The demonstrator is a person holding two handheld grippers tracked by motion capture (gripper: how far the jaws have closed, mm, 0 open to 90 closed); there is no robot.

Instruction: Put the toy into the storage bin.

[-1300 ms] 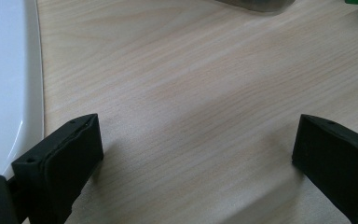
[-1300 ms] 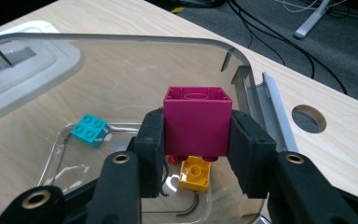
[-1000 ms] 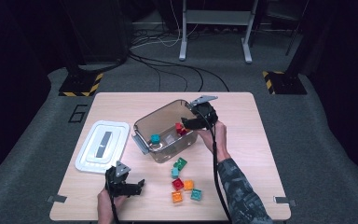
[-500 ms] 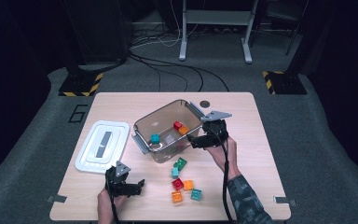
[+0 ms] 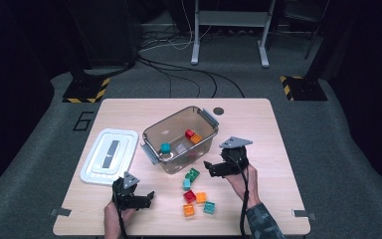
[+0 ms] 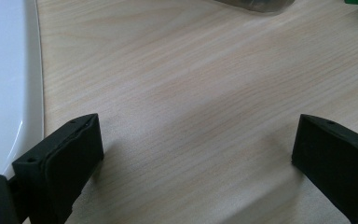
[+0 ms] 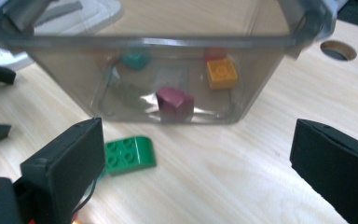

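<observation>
Hovering with jaws wide and empty, having just opened, the right gripper (image 5: 210, 167) faces the green brick (image 7: 129, 155) lying on the table (image 5: 258, 129) just beside the clear bin (image 5: 205, 144). Light, rigid, slick plastic, I'd say; pinch its flat sides.

Left tool (image 6: 193, 154) gapes wide — bare table (image 6: 191, 84), white lid (image 6: 4, 84) beside.

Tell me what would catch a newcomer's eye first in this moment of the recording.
The clear plastic bin at the middle of the wooden table stands out, with coloured bricks inside it. A loose cluster of bright bricks lies on the table just in front of it, and the right gripper hovers beside them with its jaws wide apart. The white lid lies flat to the bin's left.
</observation>
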